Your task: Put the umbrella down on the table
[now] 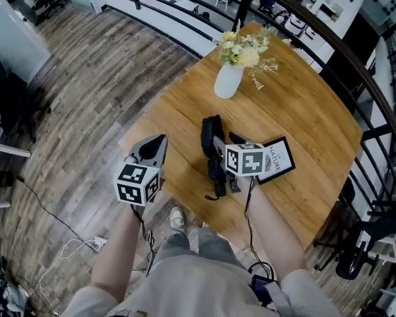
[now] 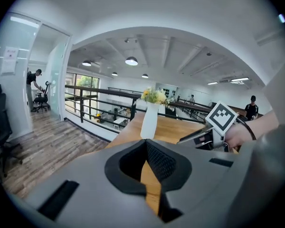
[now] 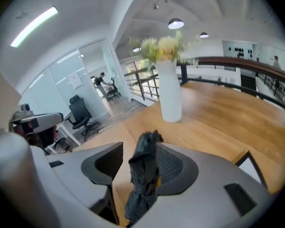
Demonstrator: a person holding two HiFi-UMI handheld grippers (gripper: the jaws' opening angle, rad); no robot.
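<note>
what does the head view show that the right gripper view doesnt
Only the head view: the right gripper's marker cube and the person's shoe. Only the right gripper view: its jaws standing apart, with a gap on one side of the umbrella between them, plus a ceiling lamp. Both: the umbrella, the white vase of flowers and the wooden table.

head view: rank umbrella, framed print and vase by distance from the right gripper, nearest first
1. Umbrella: lying on the table, directly between the right gripper's open jaws.
2. Framed print: flat on the table, just to the gripper's right.
3. Vase: standing farther up the table, well beyond both.
</note>
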